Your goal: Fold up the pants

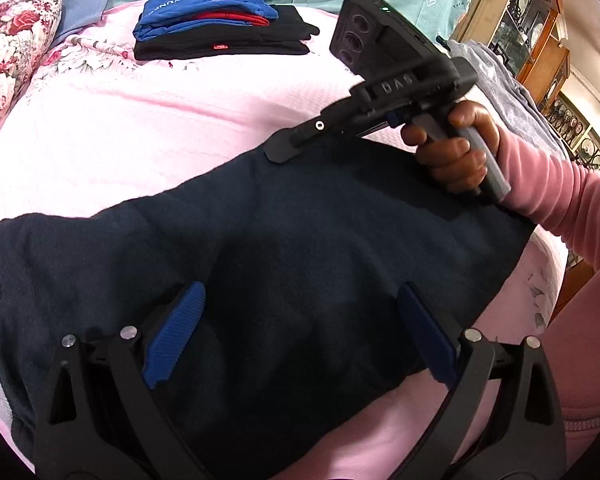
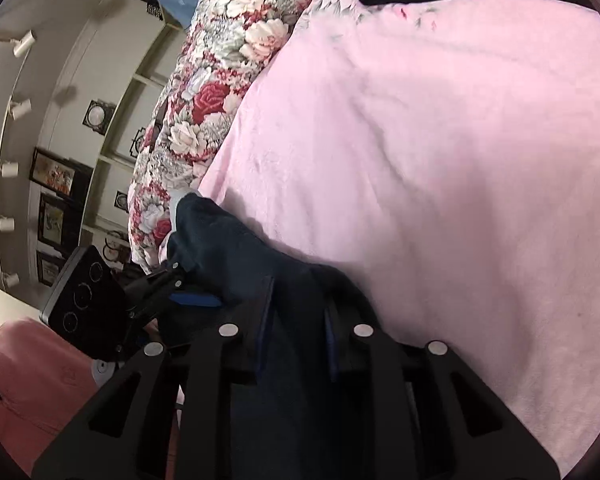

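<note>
Dark navy pants (image 1: 280,240) lie spread on the pink bedspread (image 1: 140,120), folded into a broad slab. In the left wrist view my left gripper (image 1: 300,332) hovers over their near edge, open wide, blue pads (image 1: 172,332) apart with only cloth beneath. A hand in a pink sleeve holds my right gripper (image 1: 280,154) at the pants' far edge. In the right wrist view, my right gripper (image 2: 298,332) is shut on a bunch of the navy pants (image 2: 228,248), cloth running between its fingers. The left gripper (image 2: 192,292) shows at the left, against the same cloth.
A stack of folded clothes (image 1: 220,28), blue, red and black, sits at the far side of the bed. A floral pillow (image 1: 8,52) lies at the left edge. Grey garments (image 1: 496,80) are heaped at the right, with a wooden cabinet (image 1: 540,32) behind them.
</note>
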The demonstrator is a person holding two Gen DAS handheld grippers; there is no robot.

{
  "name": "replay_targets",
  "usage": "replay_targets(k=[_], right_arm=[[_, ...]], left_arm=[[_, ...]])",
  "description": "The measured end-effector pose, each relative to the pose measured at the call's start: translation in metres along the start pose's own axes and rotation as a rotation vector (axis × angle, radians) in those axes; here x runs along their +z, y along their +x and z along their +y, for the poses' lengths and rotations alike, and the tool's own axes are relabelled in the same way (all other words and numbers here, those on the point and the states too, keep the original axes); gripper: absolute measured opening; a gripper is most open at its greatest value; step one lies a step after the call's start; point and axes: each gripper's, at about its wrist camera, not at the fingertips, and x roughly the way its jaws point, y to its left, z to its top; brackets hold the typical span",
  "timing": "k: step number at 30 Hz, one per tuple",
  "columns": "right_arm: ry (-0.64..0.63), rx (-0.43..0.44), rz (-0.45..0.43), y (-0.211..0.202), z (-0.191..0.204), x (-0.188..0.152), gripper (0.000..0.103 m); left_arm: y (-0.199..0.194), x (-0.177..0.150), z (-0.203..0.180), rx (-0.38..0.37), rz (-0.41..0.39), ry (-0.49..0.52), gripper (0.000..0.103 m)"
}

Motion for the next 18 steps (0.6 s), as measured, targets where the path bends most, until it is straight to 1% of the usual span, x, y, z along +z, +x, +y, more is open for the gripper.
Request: replay_targets(k=[2, 3, 5, 6, 7, 8, 9, 10, 11, 12, 13, 15, 16, 17, 18], right_arm=[[-0.010, -0.033, -0.014, -0.003, 0.001, -0.003, 0.019], [-0.022, -0.049, -0.019, -0.004, 0.003, -0.005, 0.017], [-0.029, -0.063, -0.029, -0.006, 0.002, -0.008, 0.017], [-0.028, -0.062, -0.032, -0.005, 0.002, -0.008, 0.016], [-0.027, -0.063, -0.034, -0.005, -0.002, -0.008, 0.014], [-0.023, -0.072, -0.035, -0.003, -0.005, -0.008, 0.012], [-0.013, -0.065, -0.044, -0.004, -0.008, -0.008, 0.010], [-0.001, -0.055, -0.048, -0.005, -0.009, -0.008, 0.010], [0.004, -0.066, -0.052, -0.006, -0.007, -0.009, 0.010], [-0.002, -0.095, -0.057, -0.010, -0.003, -0.011, 0.013], [-0.016, -0.155, -0.079, -0.017, 0.006, -0.015, 0.015], [-0.047, -0.234, -0.157, -0.035, 0.026, -0.024, 0.028], [-0.079, -0.244, -0.217, -0.050, 0.044, -0.034, 0.031], [-0.103, -0.232, -0.256, -0.058, 0.057, -0.043, 0.038], [-0.125, -0.207, -0.289, -0.063, 0.068, -0.052, 0.049]], left_arm=[[-0.010, 0.003, 0.005, -0.032, -0.012, -0.015, 0.098], [-0.021, 0.007, 0.013, -0.035, -0.045, -0.028, 0.098], [-0.036, 0.013, 0.031, 0.004, -0.096, -0.072, 0.098], [-0.037, 0.015, 0.049, 0.037, -0.086, -0.121, 0.098], [-0.033, 0.016, 0.065, 0.058, -0.058, -0.166, 0.098], [-0.026, 0.013, 0.082, 0.059, -0.020, -0.224, 0.093], [-0.022, 0.008, 0.098, 0.014, -0.013, -0.276, 0.090], [-0.027, 0.006, 0.101, -0.006, -0.041, -0.277, 0.087], [-0.029, 0.005, 0.102, 0.004, -0.040, -0.272, 0.079], [-0.032, 0.003, 0.101, 0.023, -0.036, -0.270, 0.077], [-0.035, 0.002, 0.100, 0.029, -0.038, -0.273, 0.077], [-0.040, 0.004, 0.097, 0.053, -0.029, -0.281, 0.077], [-0.045, 0.004, 0.094, 0.069, -0.032, -0.282, 0.077], [-0.051, 0.003, 0.091, 0.085, -0.041, -0.281, 0.078], [-0.058, 0.004, 0.082, 0.114, -0.053, -0.267, 0.092]])
